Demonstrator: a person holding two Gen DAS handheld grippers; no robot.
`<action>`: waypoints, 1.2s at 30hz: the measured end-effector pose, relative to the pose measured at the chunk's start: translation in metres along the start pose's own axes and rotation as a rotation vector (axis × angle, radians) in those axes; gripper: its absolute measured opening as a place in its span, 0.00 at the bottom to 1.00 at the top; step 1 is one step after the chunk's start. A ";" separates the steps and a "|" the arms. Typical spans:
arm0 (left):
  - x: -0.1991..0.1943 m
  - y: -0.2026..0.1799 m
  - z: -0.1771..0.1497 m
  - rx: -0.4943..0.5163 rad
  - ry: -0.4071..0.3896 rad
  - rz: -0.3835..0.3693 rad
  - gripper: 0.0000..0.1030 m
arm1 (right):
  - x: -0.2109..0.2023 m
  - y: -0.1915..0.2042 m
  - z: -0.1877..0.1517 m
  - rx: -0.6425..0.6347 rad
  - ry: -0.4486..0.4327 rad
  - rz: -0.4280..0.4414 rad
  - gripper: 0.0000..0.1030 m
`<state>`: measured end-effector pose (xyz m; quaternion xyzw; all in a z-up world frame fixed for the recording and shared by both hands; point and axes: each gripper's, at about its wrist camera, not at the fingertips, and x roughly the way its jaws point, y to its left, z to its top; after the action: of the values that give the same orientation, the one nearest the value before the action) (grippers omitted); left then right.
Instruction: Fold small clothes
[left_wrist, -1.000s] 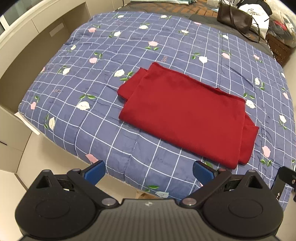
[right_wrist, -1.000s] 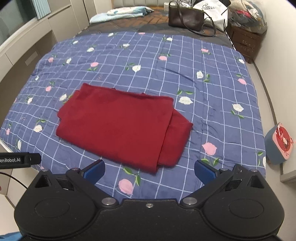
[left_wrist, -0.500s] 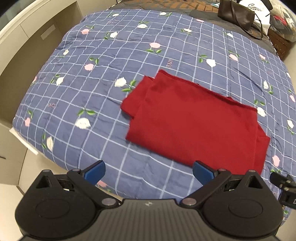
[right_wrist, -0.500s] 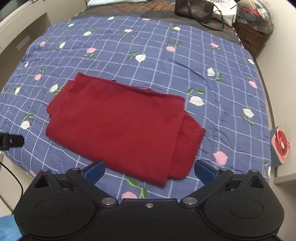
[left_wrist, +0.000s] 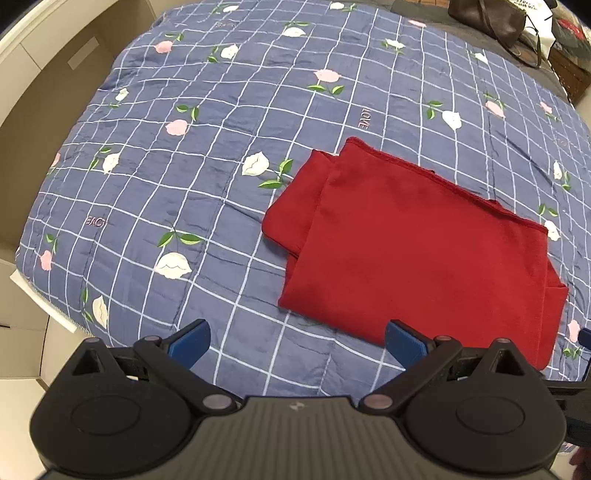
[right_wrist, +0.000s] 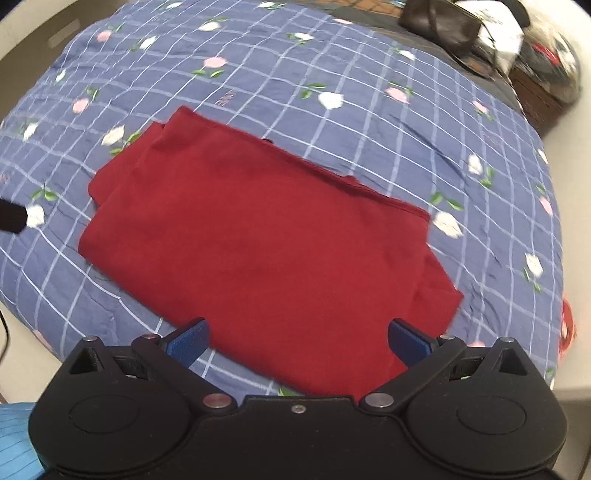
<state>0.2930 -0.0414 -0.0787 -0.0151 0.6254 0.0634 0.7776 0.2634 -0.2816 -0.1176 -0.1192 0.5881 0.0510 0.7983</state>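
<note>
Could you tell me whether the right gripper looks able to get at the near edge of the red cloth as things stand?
Probably yes. The right gripper is open and holds nothing, and the red cloth lies flat on the quilt, its near edge between the fingers with nothing on or before it.

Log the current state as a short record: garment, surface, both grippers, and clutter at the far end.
garment: red cloth, folded flat, extra layers poking out at both ends
surface: blue checked floral quilt
left gripper: open, empty, near the cloth's left end
right gripper: open, empty, over the cloth's near edge
far end: dark handbag
</note>
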 end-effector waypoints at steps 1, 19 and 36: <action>0.004 0.002 0.002 0.005 0.008 0.000 1.00 | 0.005 0.005 0.002 -0.021 0.001 -0.008 0.99; 0.094 0.049 0.010 -0.020 0.107 -0.009 1.00 | 0.107 0.061 0.014 -0.134 0.062 -0.031 0.99; 0.170 0.040 0.028 -0.029 0.093 -0.101 1.00 | 0.154 0.045 -0.017 -0.031 0.207 0.011 1.00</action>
<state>0.3514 0.0146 -0.2362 -0.0606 0.6585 0.0324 0.7495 0.2841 -0.2514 -0.2748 -0.1327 0.6671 0.0519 0.7312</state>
